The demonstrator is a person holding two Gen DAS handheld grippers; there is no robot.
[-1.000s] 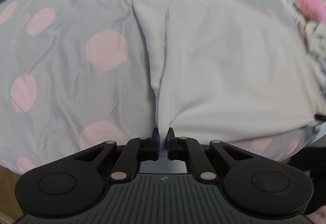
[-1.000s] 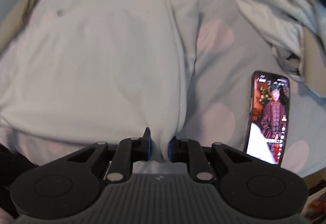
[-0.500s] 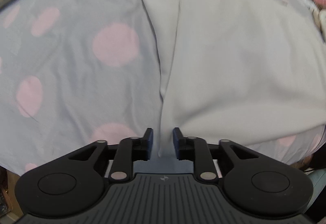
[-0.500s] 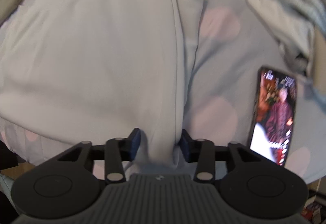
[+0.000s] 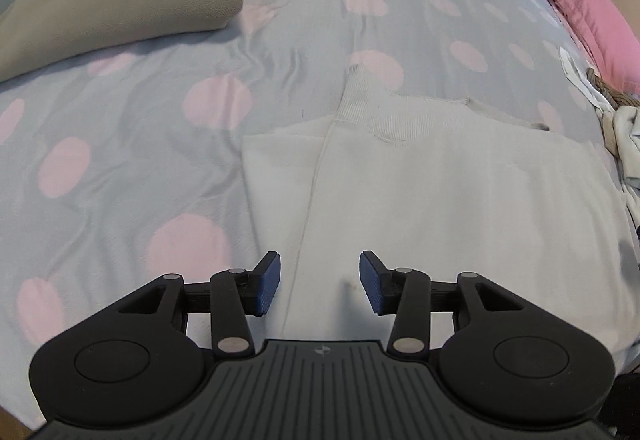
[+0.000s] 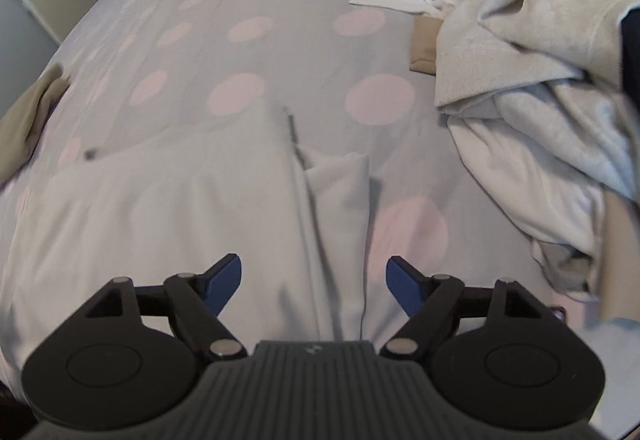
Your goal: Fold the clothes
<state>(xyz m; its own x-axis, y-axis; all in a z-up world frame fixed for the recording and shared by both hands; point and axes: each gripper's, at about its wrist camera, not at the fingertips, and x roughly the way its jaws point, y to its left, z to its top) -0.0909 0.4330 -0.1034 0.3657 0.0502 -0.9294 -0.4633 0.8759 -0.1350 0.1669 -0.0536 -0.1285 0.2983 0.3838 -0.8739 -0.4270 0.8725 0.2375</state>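
Where both pinched hem a second ago, left gripper (image 5: 320, 282) and right gripper (image 6: 313, 284) now gape wide, empty; white garment (image 5: 440, 200) released flat on bed (image 5: 160, 120), fold step apparently done.

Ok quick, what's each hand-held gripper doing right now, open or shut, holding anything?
Left hand-held gripper: open, holding nothing, above the white sweater.
Right hand-held gripper: open, holding nothing, above the sweater's edge.

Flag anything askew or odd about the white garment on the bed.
The white garment lies mostly flat, but its ribbed collar sits off-centre toward one side, and a small dark spot marks the near edge.
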